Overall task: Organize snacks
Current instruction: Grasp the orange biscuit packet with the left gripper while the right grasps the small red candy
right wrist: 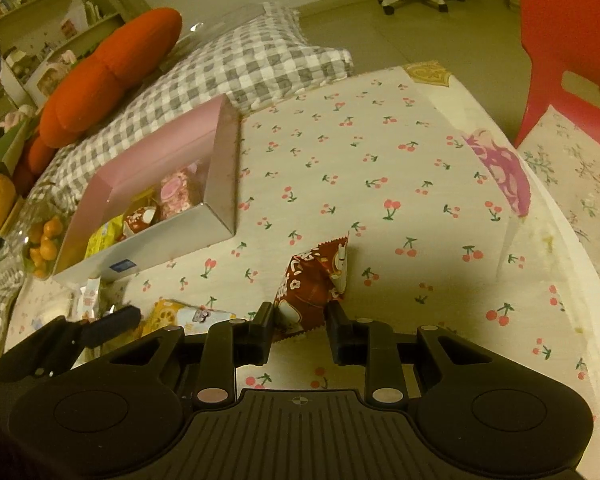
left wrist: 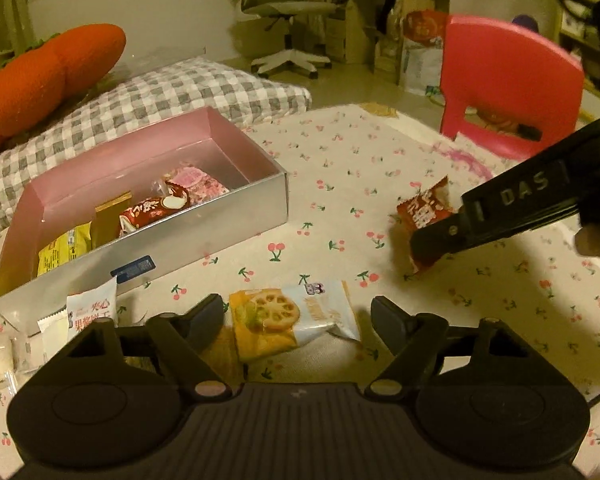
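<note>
Nearest the left wrist camera, the left gripper [left wrist: 298, 316] is hovering with its two fingers spread apart, and one orange-and-white lotus-root snack packet [left wrist: 290, 318] is lying flat on the cherry-print tablecloth [left wrist: 340, 168] between them, neither pad touching it. Just left of that finger, two white packets [left wrist: 80, 320] are lying side by side against the near corner of the box, one with red lettering, the other plain and partly cut off by the gripper body. In the right wrist view, the right gripper [right wrist: 300, 328] is clamping one red snack packet [right wrist: 314, 284], both pads pressing into the wrapper's lower end while the rest of the wrapper is sticking out ahead over the cloth; from the left wrist view the same packet is showing at the tip of that gripper, to the right. Farther back on the left, one silver box with a pink lining [left wrist: 220, 216] is sitting open on the cloth, holding four packets that can be counted: one yellow, one gold, one red and one pink-patterned. Beyond the table, one grey checked cushion [left wrist: 172, 96] is lying with one orange carrot-shaped pillow [left wrist: 48, 76] resting on it, and one red plastic chair [left wrist: 512, 84] is standing at the table's far right edge.
</note>
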The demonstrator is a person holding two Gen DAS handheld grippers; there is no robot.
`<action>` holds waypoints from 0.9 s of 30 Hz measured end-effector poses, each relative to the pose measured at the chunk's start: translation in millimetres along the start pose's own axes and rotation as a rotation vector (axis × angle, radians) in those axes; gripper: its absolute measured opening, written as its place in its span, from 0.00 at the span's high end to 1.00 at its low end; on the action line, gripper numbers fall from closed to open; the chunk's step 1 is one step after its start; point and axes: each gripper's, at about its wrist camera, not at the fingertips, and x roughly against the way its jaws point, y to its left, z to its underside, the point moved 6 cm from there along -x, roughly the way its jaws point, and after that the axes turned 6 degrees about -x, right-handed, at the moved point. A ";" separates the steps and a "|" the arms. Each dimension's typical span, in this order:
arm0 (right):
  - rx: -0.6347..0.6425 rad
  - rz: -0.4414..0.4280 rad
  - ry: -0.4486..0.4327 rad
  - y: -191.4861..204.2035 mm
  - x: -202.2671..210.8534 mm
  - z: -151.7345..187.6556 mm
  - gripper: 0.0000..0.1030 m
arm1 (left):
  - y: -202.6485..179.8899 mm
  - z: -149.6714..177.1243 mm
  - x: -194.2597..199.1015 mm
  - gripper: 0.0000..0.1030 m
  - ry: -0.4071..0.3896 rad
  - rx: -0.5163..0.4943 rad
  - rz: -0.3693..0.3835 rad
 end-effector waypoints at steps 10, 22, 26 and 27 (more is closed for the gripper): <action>0.013 0.001 0.002 -0.3 0.6 1.4 0.74 | 1.1 2.4 -7.3 0.39 0.023 0.035 0.016; 0.024 -0.004 -0.018 7.1 5.5 -0.9 0.74 | 13.1 -1.4 0.8 0.60 -0.023 0.111 -0.010; 0.019 -0.016 -0.032 10.8 10.3 -4.0 0.74 | 16.5 -7.3 9.4 0.60 -0.044 0.127 -0.001; 0.017 -0.019 -0.036 11.8 11.5 -4.9 0.74 | 16.9 -8.5 10.6 0.60 -0.048 0.130 -0.001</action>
